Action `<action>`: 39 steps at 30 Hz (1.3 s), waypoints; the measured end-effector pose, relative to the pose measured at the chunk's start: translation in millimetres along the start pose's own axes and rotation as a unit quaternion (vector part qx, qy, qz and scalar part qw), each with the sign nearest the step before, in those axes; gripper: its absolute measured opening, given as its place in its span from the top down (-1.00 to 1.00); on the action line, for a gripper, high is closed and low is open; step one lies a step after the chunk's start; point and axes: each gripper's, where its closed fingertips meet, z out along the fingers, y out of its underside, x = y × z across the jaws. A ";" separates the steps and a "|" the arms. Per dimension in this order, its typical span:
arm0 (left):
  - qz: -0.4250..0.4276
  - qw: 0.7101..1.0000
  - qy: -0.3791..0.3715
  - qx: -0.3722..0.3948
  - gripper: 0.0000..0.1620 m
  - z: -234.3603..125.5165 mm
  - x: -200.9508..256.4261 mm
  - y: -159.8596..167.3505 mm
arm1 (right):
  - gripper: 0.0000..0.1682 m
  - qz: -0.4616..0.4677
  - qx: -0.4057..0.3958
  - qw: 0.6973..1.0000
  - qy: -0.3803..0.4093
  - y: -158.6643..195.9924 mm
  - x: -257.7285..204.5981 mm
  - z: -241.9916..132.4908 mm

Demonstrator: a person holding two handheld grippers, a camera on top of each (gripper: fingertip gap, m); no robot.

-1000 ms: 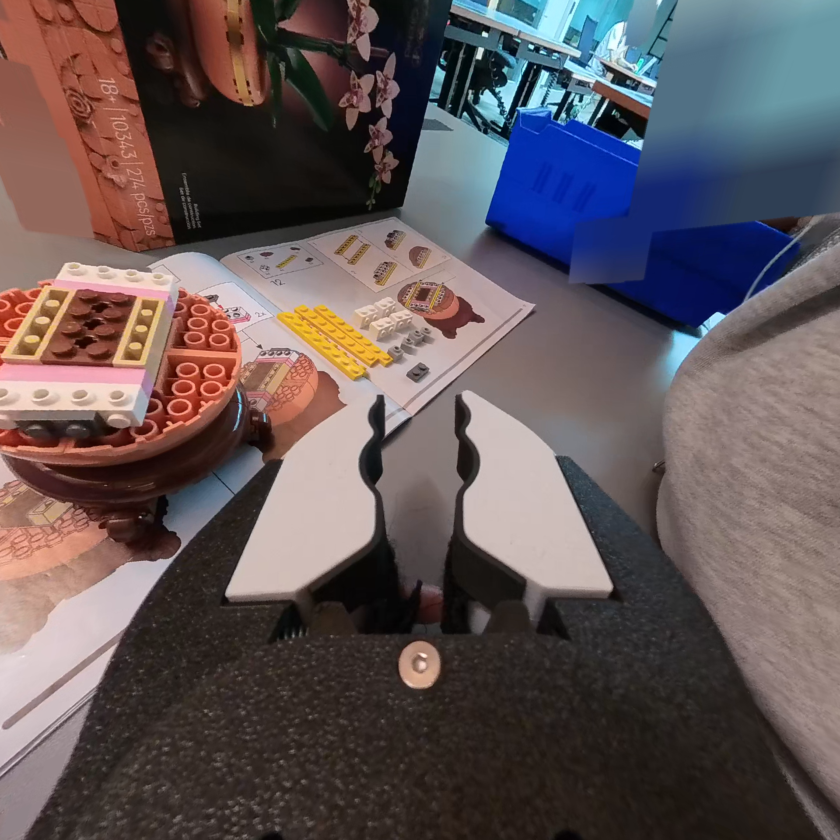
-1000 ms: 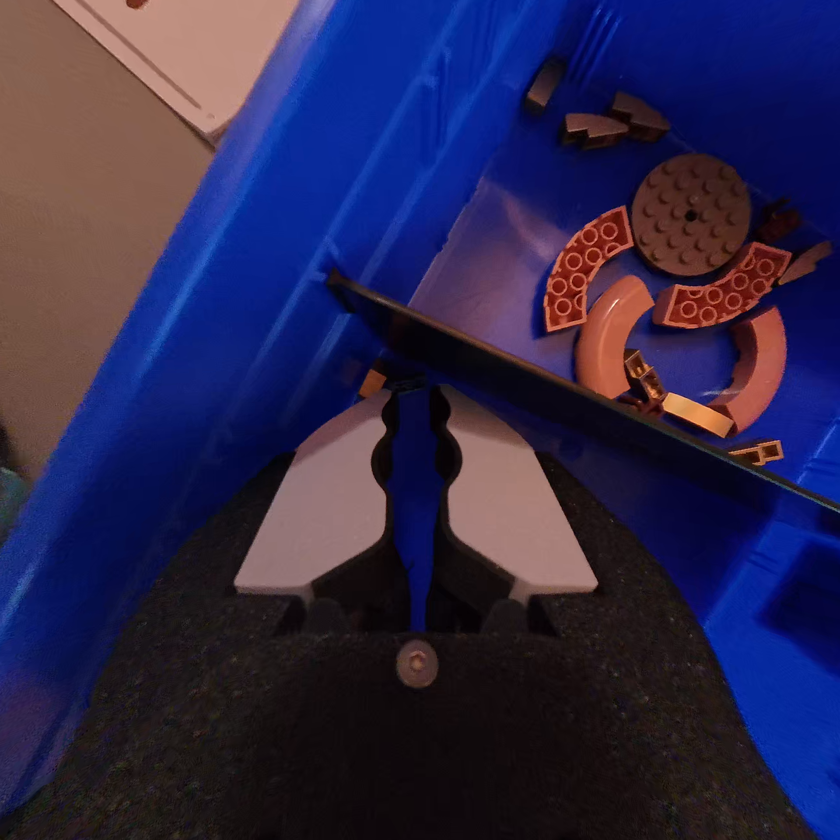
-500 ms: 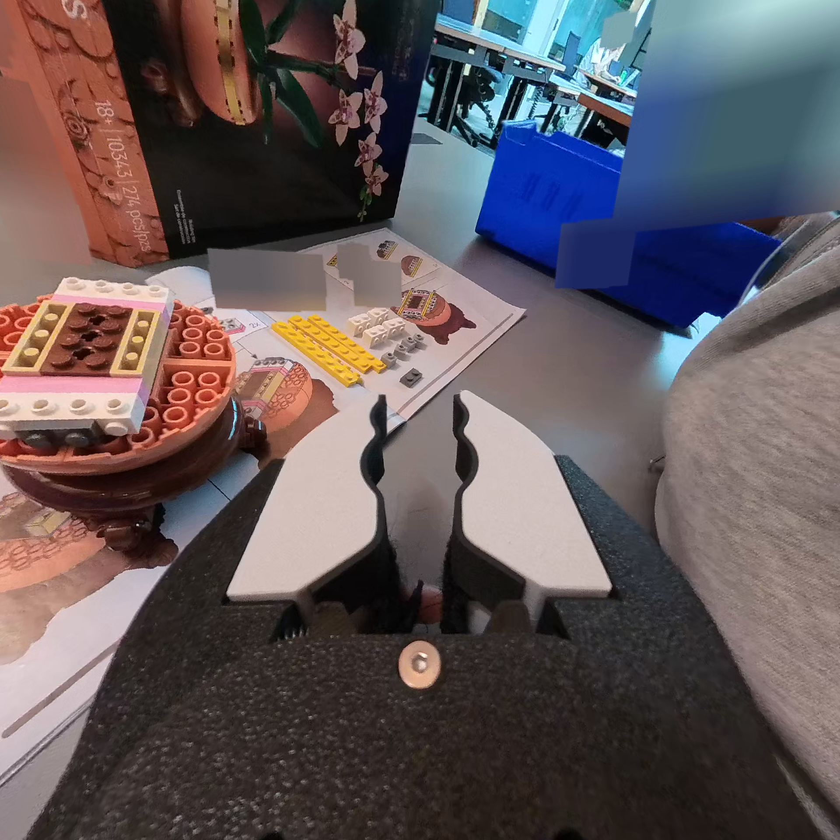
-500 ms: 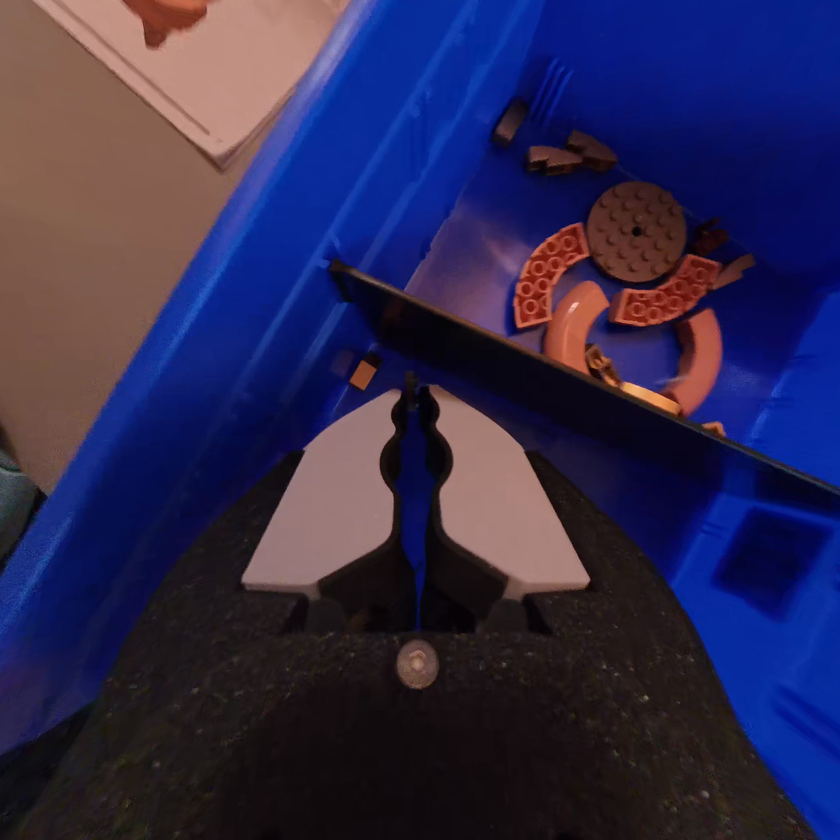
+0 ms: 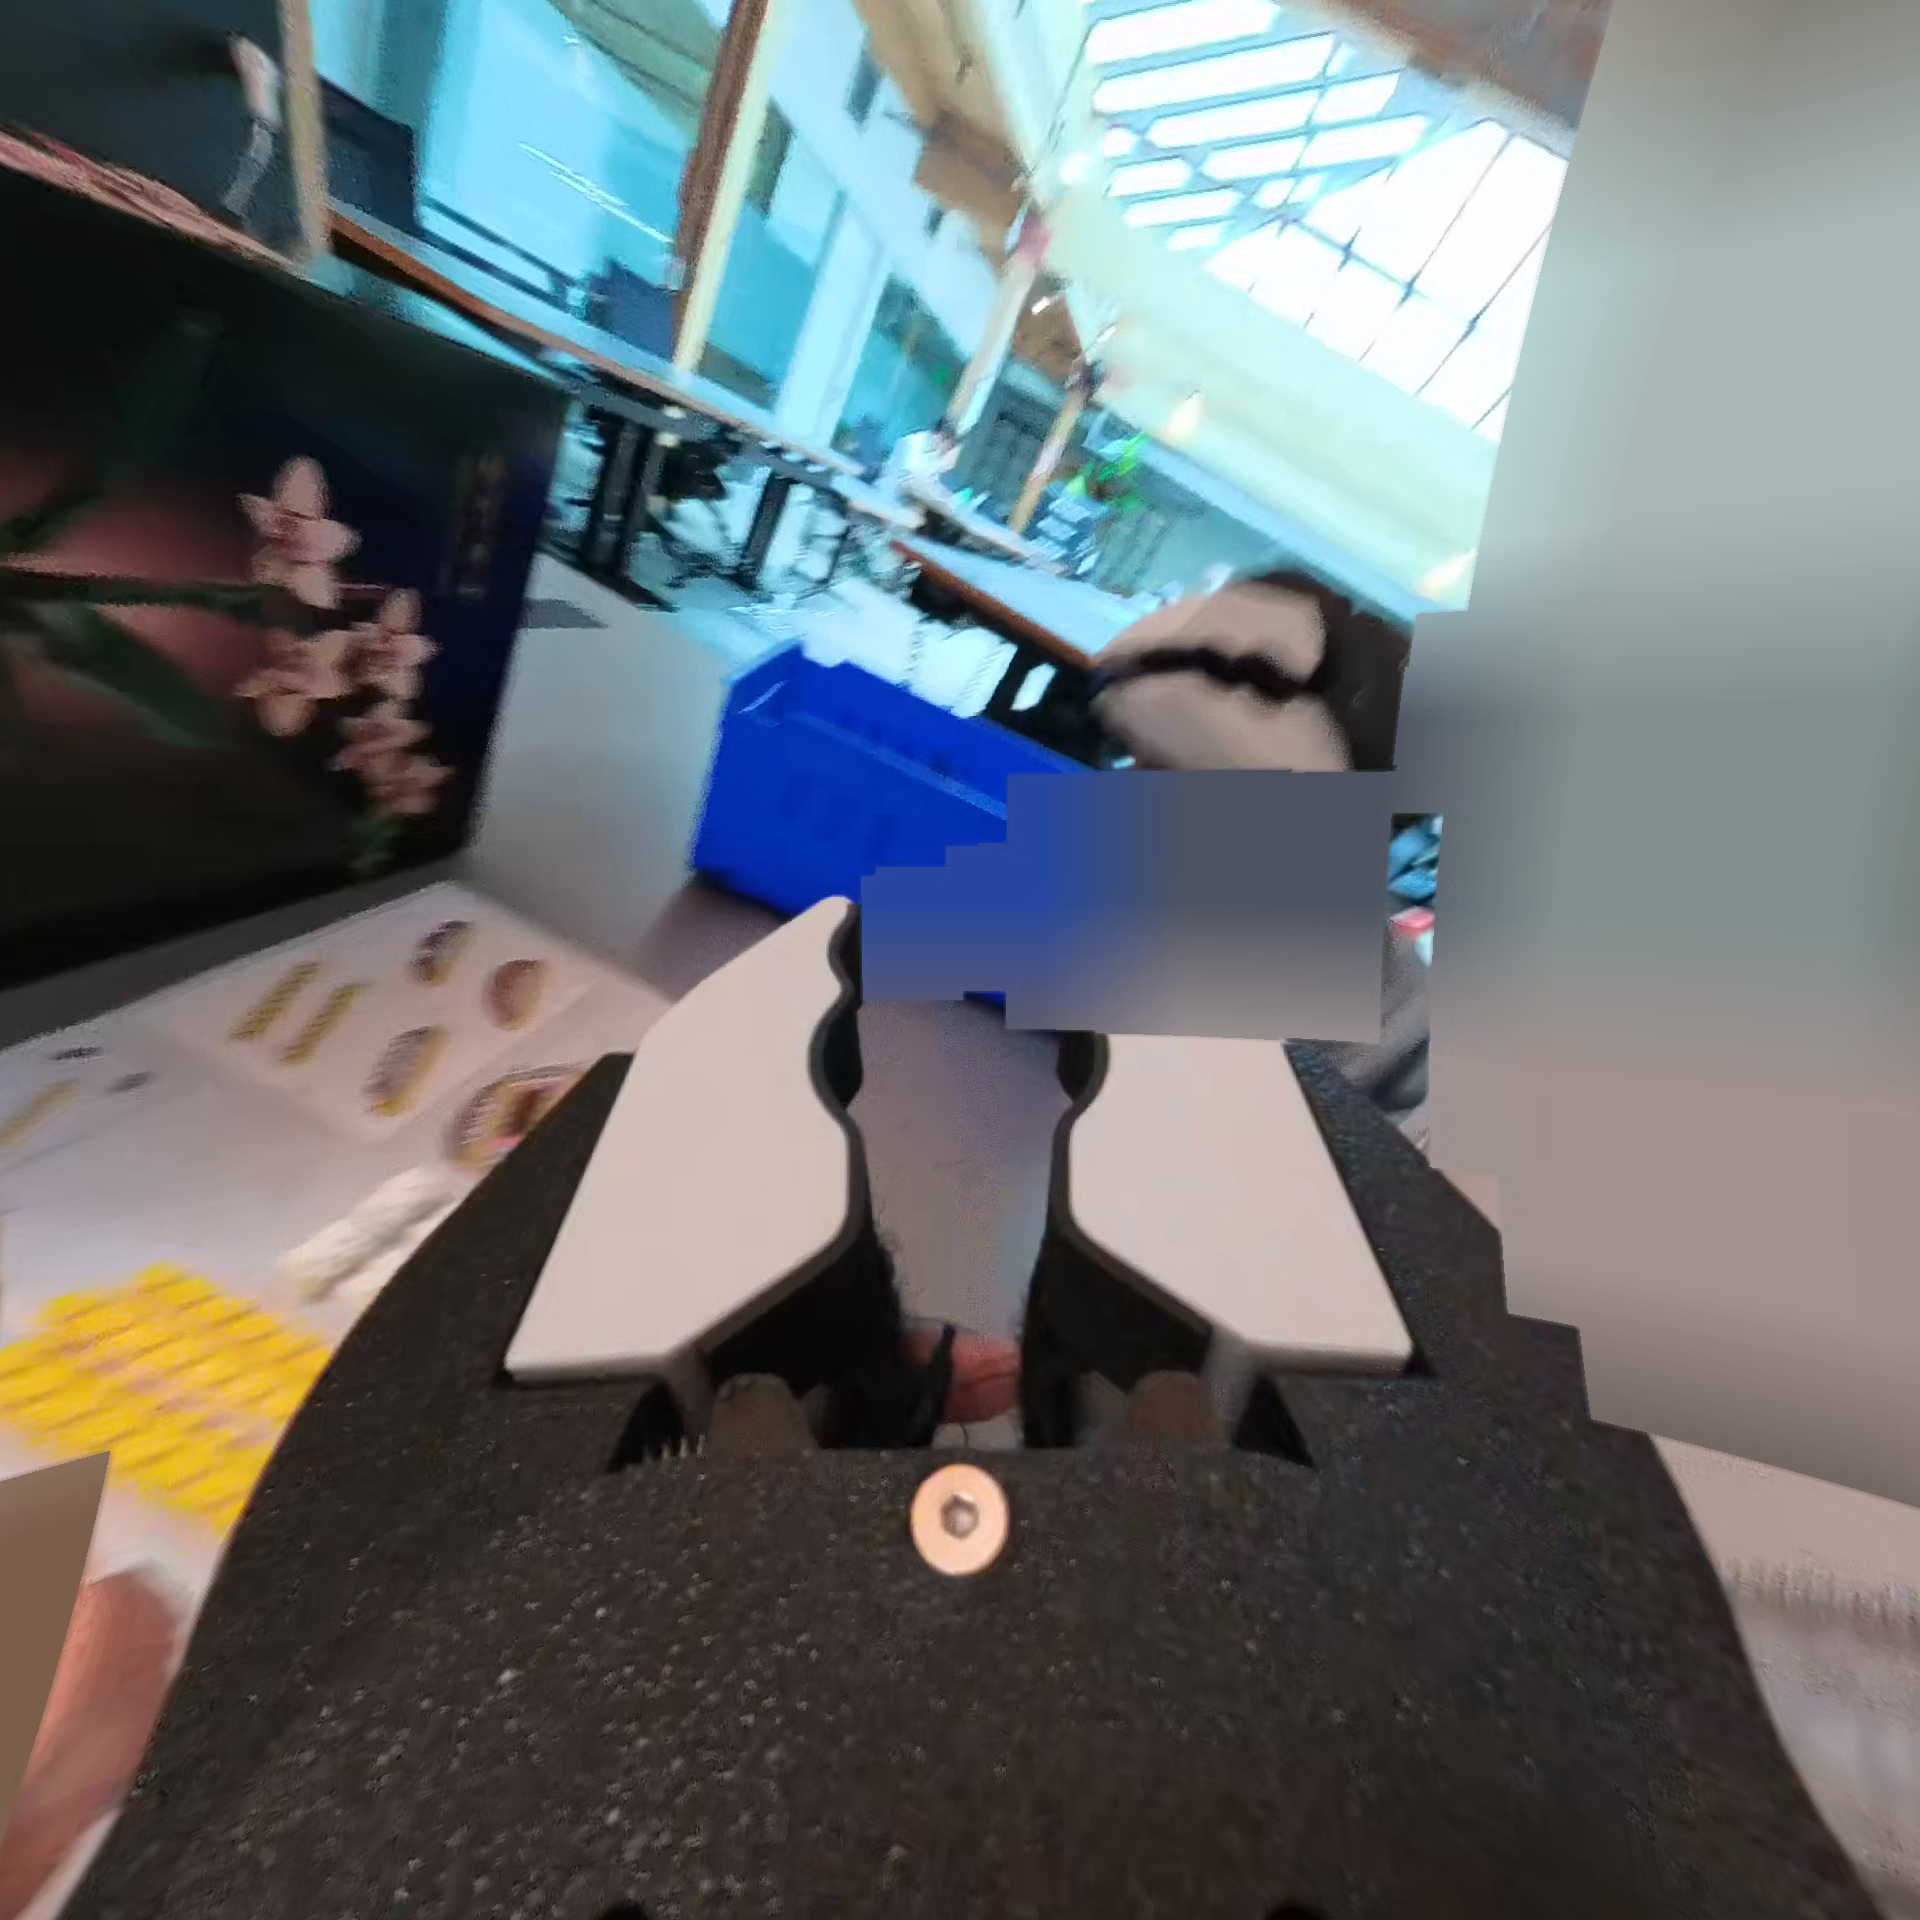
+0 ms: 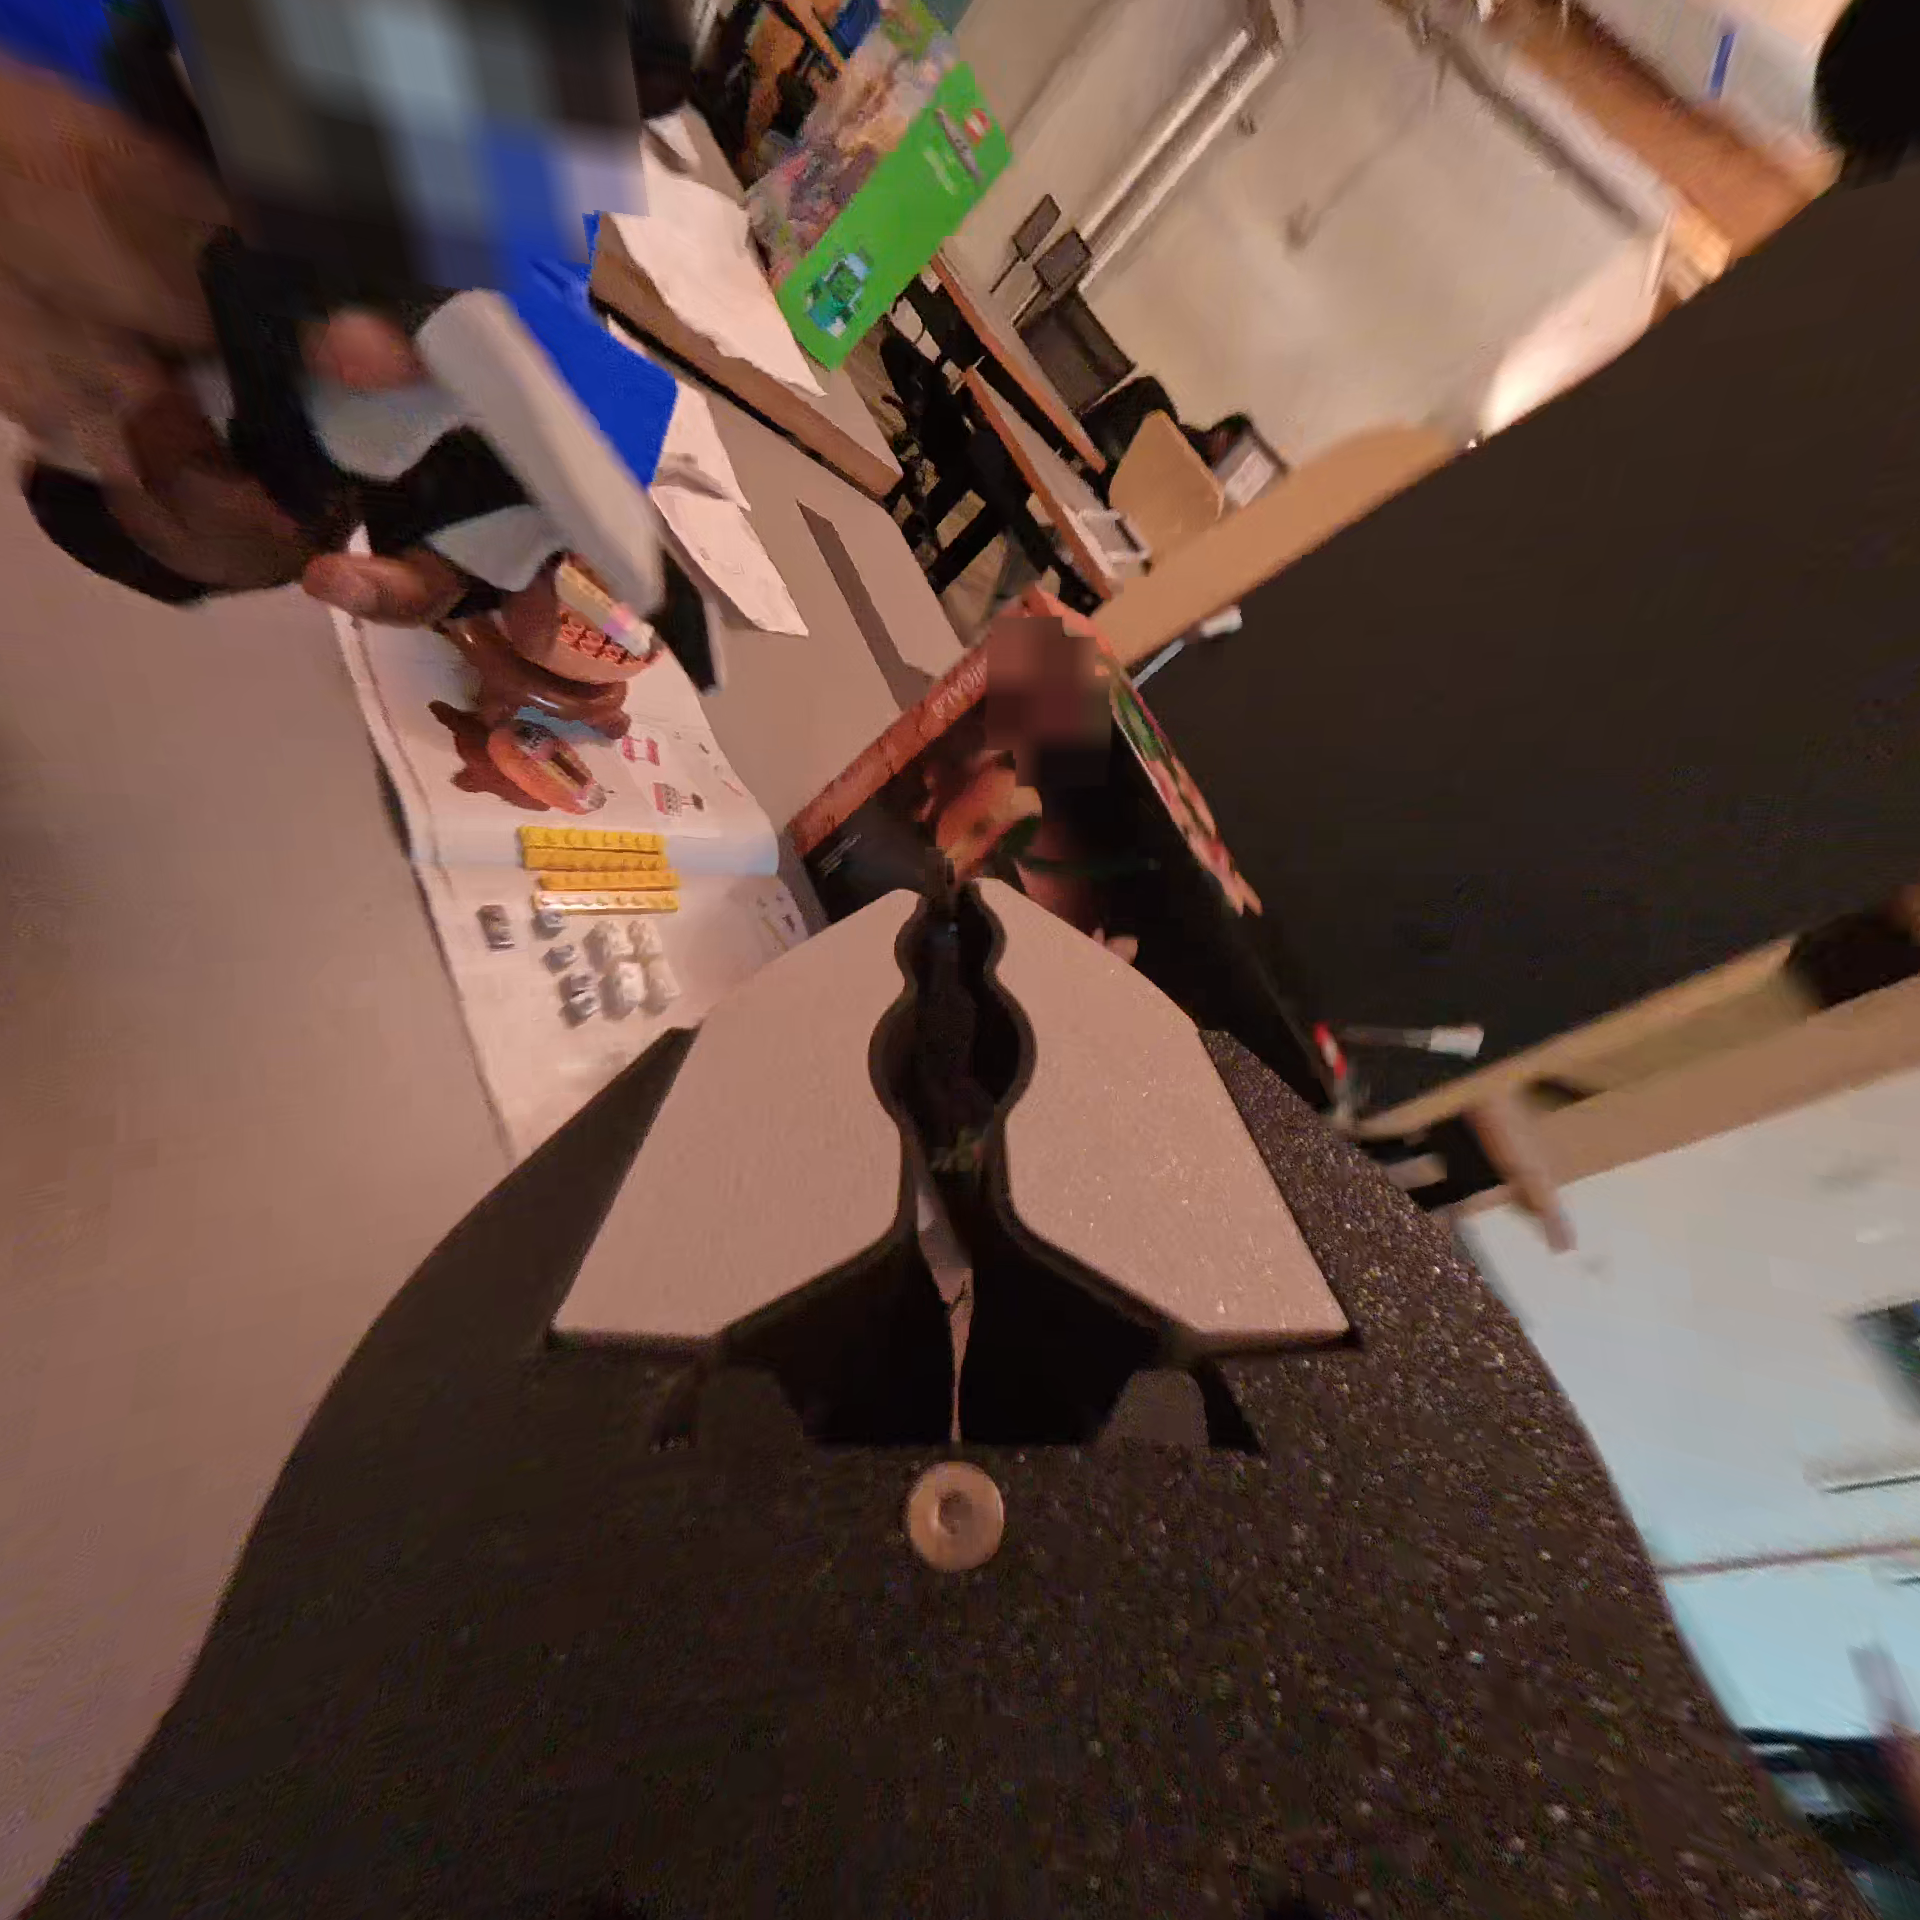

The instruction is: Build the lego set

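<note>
Yellow long plates [image 6: 600,871] lie in rows on the open instruction booklet [image 6: 473,1039], w/ small white and grey bits [image 6: 608,971] just beside them. Partly built brown lego pot [image 6: 566,649] sits farther along the booklet; left gripper [image 6: 623,582] hangs right over it in the right wrist view, a hand [image 6: 125,416] holding it. Left jaws parted, nothing between. Right gripper [image 6: 948,902] pinched nearly closed on a tiny dark piece [image 6: 943,871], can't tell what kind. Set box [image 5: 208,644] stands behind; blue bin [image 5: 831,790] near it.
</note>
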 end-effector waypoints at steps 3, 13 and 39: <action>-0.057 0.998 0.033 -0.005 0.57 5.9 8.4 -2.2 | 0.96 -0.126 0.001 0.992 0.016 -14.5 -27.5 41.2; -0.021 0.999 0.001 0.047 0.80 -29.7 -2.0 -16.7 | 0.95 -0.197 0.031 0.980 -0.019 -53.4 -62.2 74.6; 0.090 0.991 0.103 -0.009 0.91 -39.7 16.8 14.3 | 0.88 0.266 0.100 0.880 -0.382 -53.7 -95.8 54.9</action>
